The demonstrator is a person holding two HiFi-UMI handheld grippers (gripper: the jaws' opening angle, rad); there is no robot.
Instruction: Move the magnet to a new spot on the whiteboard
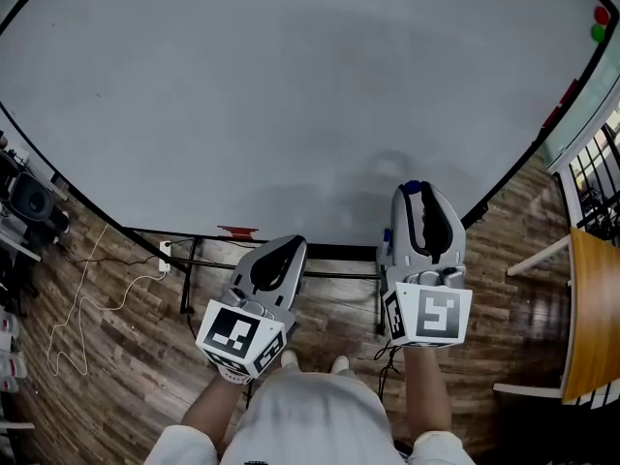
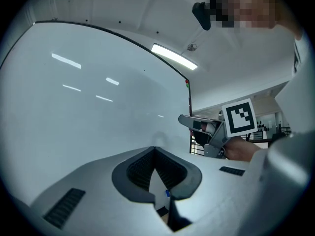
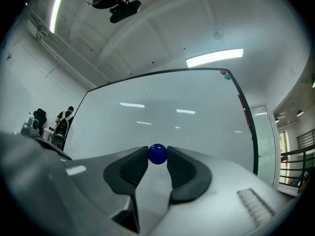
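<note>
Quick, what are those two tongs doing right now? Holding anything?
Left tongs: closed, nothing between them.
Right tongs: closed on the blue magnet.

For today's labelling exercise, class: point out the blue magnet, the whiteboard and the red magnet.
blue magnet [image 3: 157,154]: right gripper view, centre of its face.
whiteboard [image 1: 291,95]: head view, bare middle of its surface.
red magnet [image 1: 602,15]: head view, its centre.

The whiteboard [image 1: 242,95] was almost bare: a red magnet [image 1: 602,15] and green magnet [image 1: 598,33] side by side in one corner, a blue magnet [image 1: 413,188] low down.
</note>
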